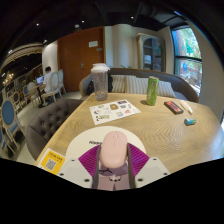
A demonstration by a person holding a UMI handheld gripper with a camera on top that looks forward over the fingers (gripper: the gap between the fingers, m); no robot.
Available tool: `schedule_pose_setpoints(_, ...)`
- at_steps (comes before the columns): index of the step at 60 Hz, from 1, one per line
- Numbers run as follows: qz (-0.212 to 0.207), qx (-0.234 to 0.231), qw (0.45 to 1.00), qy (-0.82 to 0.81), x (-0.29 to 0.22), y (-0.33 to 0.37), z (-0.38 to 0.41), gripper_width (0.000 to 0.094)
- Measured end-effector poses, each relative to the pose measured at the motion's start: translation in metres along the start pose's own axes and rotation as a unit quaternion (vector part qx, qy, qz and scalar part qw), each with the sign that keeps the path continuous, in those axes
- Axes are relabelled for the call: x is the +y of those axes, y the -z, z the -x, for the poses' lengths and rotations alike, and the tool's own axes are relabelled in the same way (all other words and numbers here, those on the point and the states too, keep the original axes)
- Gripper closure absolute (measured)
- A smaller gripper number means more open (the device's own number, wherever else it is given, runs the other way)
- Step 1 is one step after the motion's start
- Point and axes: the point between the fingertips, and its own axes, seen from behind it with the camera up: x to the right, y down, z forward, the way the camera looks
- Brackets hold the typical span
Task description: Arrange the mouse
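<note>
- Mouse point(113, 150), pale pink, sits upright between the 2 fingers.
- Gripper point(113, 170) closes narrowly, both pads point(97, 172) pressing the mouse above the wooden table point(150, 125).

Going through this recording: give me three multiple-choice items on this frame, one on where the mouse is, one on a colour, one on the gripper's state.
1. Where is the mouse?
A. Between the gripper's fingers
B. Beside the clear pitcher
C. On the yellow card

2. What colour is the tall can beyond the fingers?
A. Red
B. Green
C. Black

3. What is the gripper doing?
A. Open with nothing between its fingers
B. Shut on the mouse
C. Out of view

Key:
1 A, the pale pink mouse sits between the pads above the wooden table.
2 B, its body is plainly green.
3 B, both pads press against the mouse's sides.
</note>
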Motion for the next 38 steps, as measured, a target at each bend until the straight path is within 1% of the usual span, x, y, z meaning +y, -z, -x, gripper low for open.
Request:
schedule_pose_setpoints(8,0.047,-0.004,0.999,0.004,0.032,-0.018,0.012,0.0512)
schedule_pose_setpoints(9,0.035,-0.004,0.999,0.006,0.027,-0.022,0.012,0.051)
schedule_pose_setpoints(12,0.04,-0.006,0.999,0.013,0.029,-0.021,0.011,0.0459)
schedule_pose_setpoints(16,0.047,-0.022,0.999,0.008,0.03,-0.017,0.013,0.0389)
schedule_pose_setpoints(17,0.046,-0.027,0.999,0.003,0.029,-0.015,0.014,0.0349)
schedule_pose_setpoints(18,0.045,-0.032,0.998,-0.001,0.028,-0.013,0.014,0.0244)
schedule_pose_setpoints(19,0.042,-0.036,0.998,-0.006,0.025,-0.01,0.013,0.0203)
schedule_pose_setpoints(20,0.036,-0.04,0.998,-0.008,0.023,-0.006,0.012,0.0124)
schedule_pose_setpoints(21,0.03,-0.043,0.999,-0.009,0.02,-0.003,0.011,0.0073)
schedule_pose_setpoints(24,0.004,-0.055,0.998,-0.009,0.01,0.012,0.008,0.0098)
schedule_pose_setpoints(27,-0.014,-0.062,0.998,-0.008,0.002,0.026,0.001,0.0096)
schedule_pose_setpoints(28,-0.02,-0.064,0.998,-0.008,0.0,0.036,-0.002,0.0048)
schedule_pose_setpoints(29,-0.025,-0.066,0.997,-0.01,-0.002,0.042,-0.005,0.0092)
schedule_pose_setpoints(36,-0.049,-0.096,0.993,-0.039,0.001,0.084,-0.02,0.0092)
schedule_pose_setpoints(37,-0.05,-0.102,0.993,-0.043,0.003,0.092,-0.022,0.0049)
schedule_pose_setpoints(38,-0.053,-0.107,0.992,-0.046,0.004,0.099,-0.025,0.0092)
